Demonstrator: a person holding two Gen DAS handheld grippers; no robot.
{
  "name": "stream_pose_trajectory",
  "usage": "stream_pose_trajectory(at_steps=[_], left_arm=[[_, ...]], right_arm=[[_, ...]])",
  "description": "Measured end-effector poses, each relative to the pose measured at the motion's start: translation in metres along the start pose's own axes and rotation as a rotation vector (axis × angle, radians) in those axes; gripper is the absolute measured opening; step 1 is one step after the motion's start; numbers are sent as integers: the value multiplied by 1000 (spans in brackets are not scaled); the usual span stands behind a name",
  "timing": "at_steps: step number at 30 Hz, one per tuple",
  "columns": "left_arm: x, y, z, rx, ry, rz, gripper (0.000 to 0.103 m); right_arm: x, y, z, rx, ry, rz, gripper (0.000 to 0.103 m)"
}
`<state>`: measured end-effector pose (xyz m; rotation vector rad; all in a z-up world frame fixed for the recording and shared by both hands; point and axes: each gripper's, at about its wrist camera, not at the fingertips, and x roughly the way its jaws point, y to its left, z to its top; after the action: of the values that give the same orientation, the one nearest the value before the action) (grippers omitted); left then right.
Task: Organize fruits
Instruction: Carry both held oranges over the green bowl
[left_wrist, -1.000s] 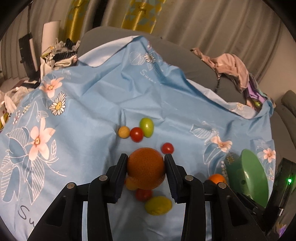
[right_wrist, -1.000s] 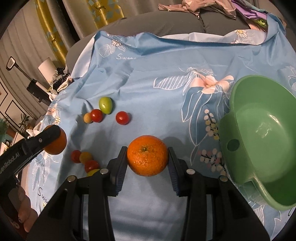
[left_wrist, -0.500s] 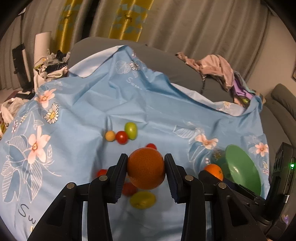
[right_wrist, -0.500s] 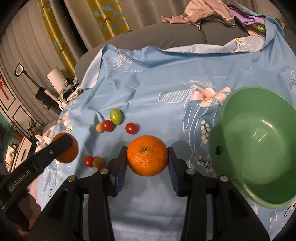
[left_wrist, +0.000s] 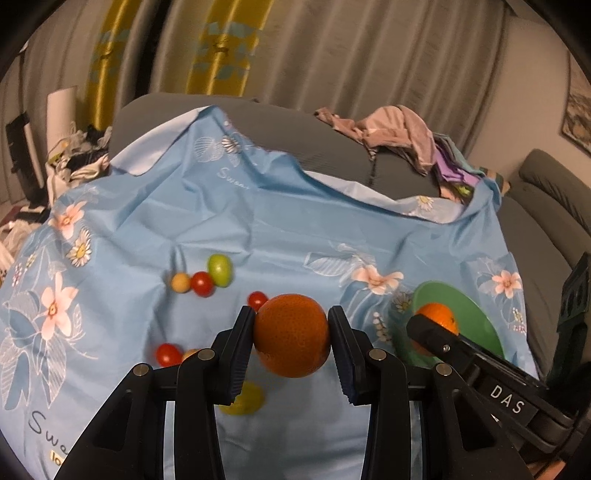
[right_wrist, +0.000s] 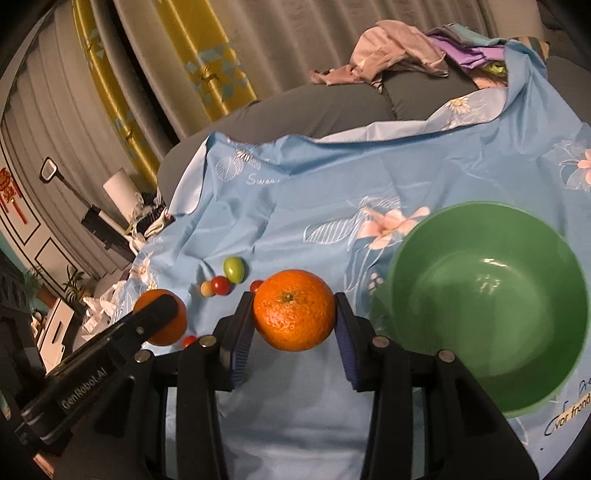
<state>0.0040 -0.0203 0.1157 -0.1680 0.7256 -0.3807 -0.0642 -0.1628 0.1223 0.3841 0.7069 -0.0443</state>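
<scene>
My left gripper (left_wrist: 291, 341) is shut on an orange (left_wrist: 291, 339), held above the blue flowered cloth (left_wrist: 258, 221). My right gripper (right_wrist: 294, 314) is shut on a second orange (right_wrist: 294, 309) to the left of the green bowl (right_wrist: 487, 306). From the left wrist the right gripper's orange (left_wrist: 437, 318) shows in front of the green bowl (left_wrist: 465, 314). From the right wrist the left gripper's orange (right_wrist: 162, 322) hangs at the left. Small fruits lie on the cloth: a green one (left_wrist: 219, 270), a red tomato (left_wrist: 202, 283), a yellow-orange one (left_wrist: 180, 283), another red one (left_wrist: 257, 299).
Near the front of the cloth lie a red tomato (left_wrist: 168, 353) and a yellow fruit (left_wrist: 245, 400). A heap of clothes (left_wrist: 399, 136) sits on the grey sofa back. Clutter and a white roll (left_wrist: 62, 110) stand at the left. Curtains hang behind.
Both grippers rose with their oranges and drifted right toward the green bowl. The small fruits on the cloth kept their places and now sit further left and lower in both views.
</scene>
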Motion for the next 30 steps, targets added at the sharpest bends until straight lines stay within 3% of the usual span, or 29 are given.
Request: stream_pose_trajectory(at_steps=[15, 30], left_arm=[[25, -82, -2, 132, 33, -88, 40], [63, -136, -20, 204, 139, -177, 40]], right_arm=[[-39, -71, 8, 163, -92, -111, 43], [-53, -134, -3, 318, -81, -176, 43]])
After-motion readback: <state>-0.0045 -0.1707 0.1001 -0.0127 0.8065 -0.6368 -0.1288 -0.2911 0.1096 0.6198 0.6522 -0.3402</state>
